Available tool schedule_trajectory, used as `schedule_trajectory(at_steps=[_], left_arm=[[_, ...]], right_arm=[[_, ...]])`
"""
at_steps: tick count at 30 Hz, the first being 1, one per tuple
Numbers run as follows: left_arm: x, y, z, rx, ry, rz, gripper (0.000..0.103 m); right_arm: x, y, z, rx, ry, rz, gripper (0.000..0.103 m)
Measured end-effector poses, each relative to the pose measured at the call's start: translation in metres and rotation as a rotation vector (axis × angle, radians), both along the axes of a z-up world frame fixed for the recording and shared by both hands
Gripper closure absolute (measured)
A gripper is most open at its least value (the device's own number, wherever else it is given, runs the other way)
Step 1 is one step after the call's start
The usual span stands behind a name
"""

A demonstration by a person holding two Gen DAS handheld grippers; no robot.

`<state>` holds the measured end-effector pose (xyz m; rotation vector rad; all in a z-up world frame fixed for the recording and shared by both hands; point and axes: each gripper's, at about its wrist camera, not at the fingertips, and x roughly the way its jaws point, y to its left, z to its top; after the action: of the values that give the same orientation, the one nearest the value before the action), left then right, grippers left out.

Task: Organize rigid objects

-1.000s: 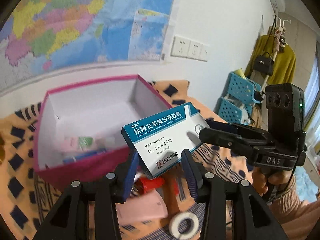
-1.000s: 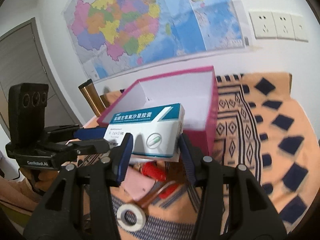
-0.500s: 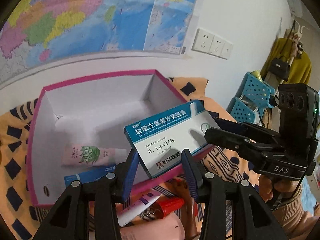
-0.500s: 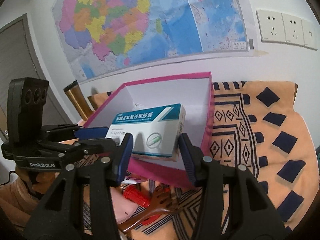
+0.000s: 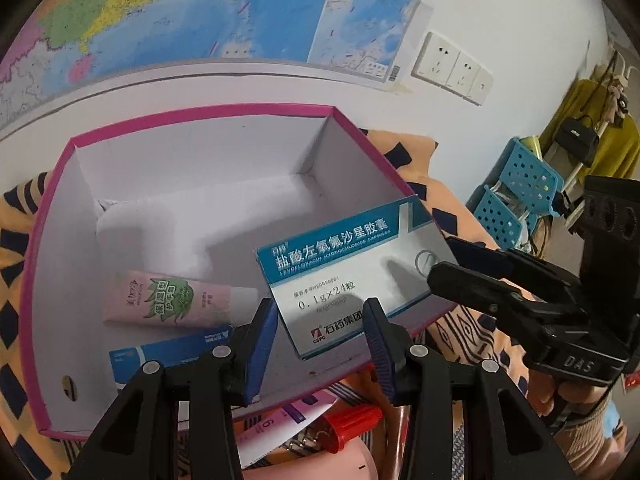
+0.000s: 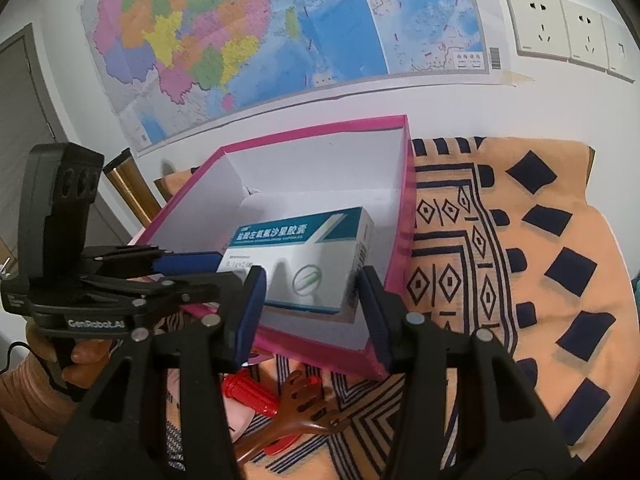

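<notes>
A wall map [image 6: 280,40] and wall sockets [image 6: 572,32] hang above a tabletop covered by an orange patterned cloth [image 6: 520,264]. On it sits a pink-rimmed cardboard box [image 5: 192,120], white inside. The medicine carton [image 5: 348,272] hovers over the box's 4 o'clock corner, clamped at both ends: the left gripper [image 5: 320,340] and the right gripper [image 6: 312,304] each have their fingers closed on it. Only the left view shows a pink tube [image 5: 168,300] and a blue carton [image 5: 168,354] lying inside the box, plus blue baskets [image 5: 520,196] at 3 o'clock. The right view alone shows a brown back scratcher [image 6: 304,412] and red handle [image 6: 248,394] at 6 o'clock.
</notes>
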<state>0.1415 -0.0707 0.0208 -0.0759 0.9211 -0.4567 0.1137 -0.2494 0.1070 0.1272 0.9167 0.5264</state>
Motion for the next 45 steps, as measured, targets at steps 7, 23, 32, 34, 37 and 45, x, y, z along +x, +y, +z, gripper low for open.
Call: schedule_trajectory(at_steps=[7, 23, 32, 34, 37, 45], left_arm=[[-0.012, 0.007, 0.005, 0.033, -0.063, 0.048, 0.055], [-0.116, 0.029, 0.008, -0.021, -0.185, -0.082, 0.048], [-0.151, 0.001, -0.046, 0.04, -0.028, -0.21, 0.049], [-0.154, 0.001, -0.049, 0.04, -0.018, -0.212, 0.049], [-0.158, 0.003, -0.052, 0.024, 0.001, -0.21, 0.05], [-0.164, 0.002, -0.061, -0.004, 0.051, -0.216, 0.057]], right_arm=[[-0.008, -0.003, 0.004, -0.002, -0.028, -0.02, 0.052], [-0.092, -0.017, -0.008, 0.133, 0.047, 0.11, 0.052], [-0.122, 0.003, -0.064, 0.066, 0.217, 0.189, 0.052], [-0.128, 0.007, -0.067, 0.054, 0.222, 0.211, 0.052], [-0.136, 0.013, -0.067, 0.034, 0.215, 0.246, 0.053], [-0.144, 0.028, -0.074, -0.06, 0.204, 0.281, 0.074]])
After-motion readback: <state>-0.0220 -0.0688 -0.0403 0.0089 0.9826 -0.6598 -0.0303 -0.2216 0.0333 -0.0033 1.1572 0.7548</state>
